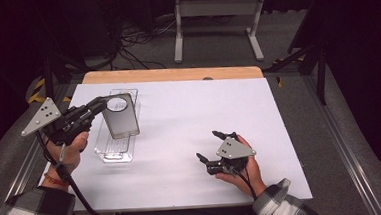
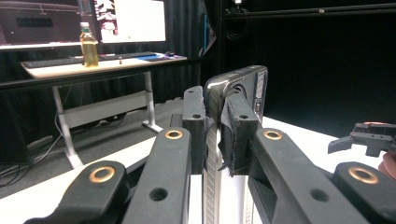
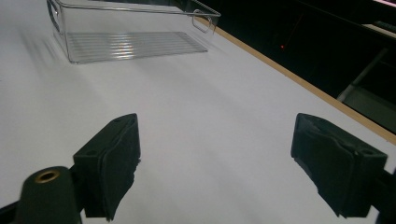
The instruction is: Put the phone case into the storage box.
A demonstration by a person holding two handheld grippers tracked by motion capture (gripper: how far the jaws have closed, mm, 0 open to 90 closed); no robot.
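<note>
The left gripper (image 1: 104, 104) clamps a flat grey case (image 1: 121, 116) by its edge, held upright above the clear tray (image 1: 112, 153) at the table's (image 1: 189, 117) nine o'clock; the right gripper (image 1: 208, 146) rests at five o'clock, jaws spread wide.

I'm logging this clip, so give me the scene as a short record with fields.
Held item: flat grey phone-like slab, above the tray
Left gripper: shut on the slab's edge
Right gripper: open, empty, low over the table
Container: clear plastic tray, nothing visible inside
</note>
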